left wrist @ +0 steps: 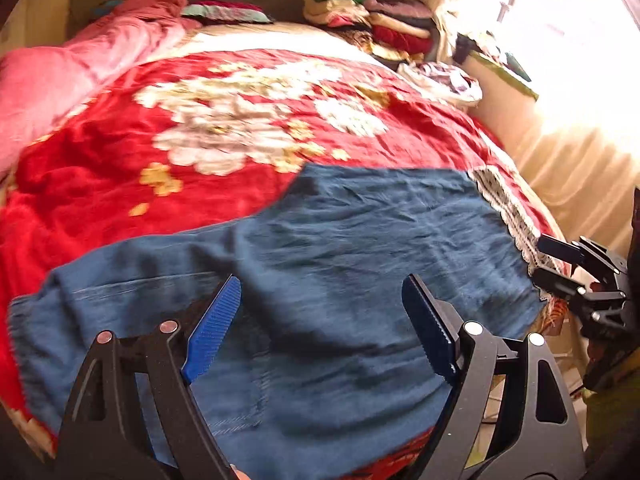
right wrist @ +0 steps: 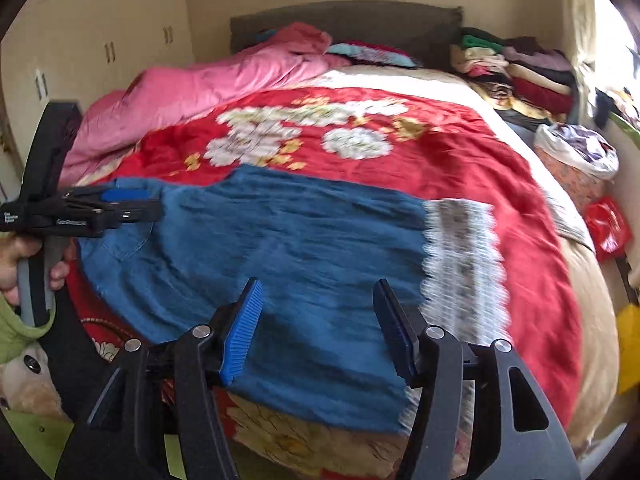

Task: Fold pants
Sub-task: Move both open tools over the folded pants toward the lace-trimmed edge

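Blue denim pants [left wrist: 340, 264] with a white lace hem [left wrist: 508, 208] lie flat across the near part of the red floral blanket [left wrist: 240, 128]. They also show in the right wrist view [right wrist: 300, 256], the lace hem [right wrist: 464, 264] to the right. My left gripper [left wrist: 322, 300] is open and empty above the pants' waist end; it shows from the side in the right wrist view [right wrist: 148, 204]. My right gripper [right wrist: 318, 300] is open and empty above the pants' near edge; it shows at the right edge of the left wrist view [left wrist: 538, 258].
A pink quilt [right wrist: 192, 92] is bunched at the far left of the bed. Stacks of folded clothes [right wrist: 520, 68] stand at the far right by the headboard [right wrist: 360, 20]. A bag of clothes [right wrist: 580, 152] and a red bag [right wrist: 608, 228] sit at the right bedside.
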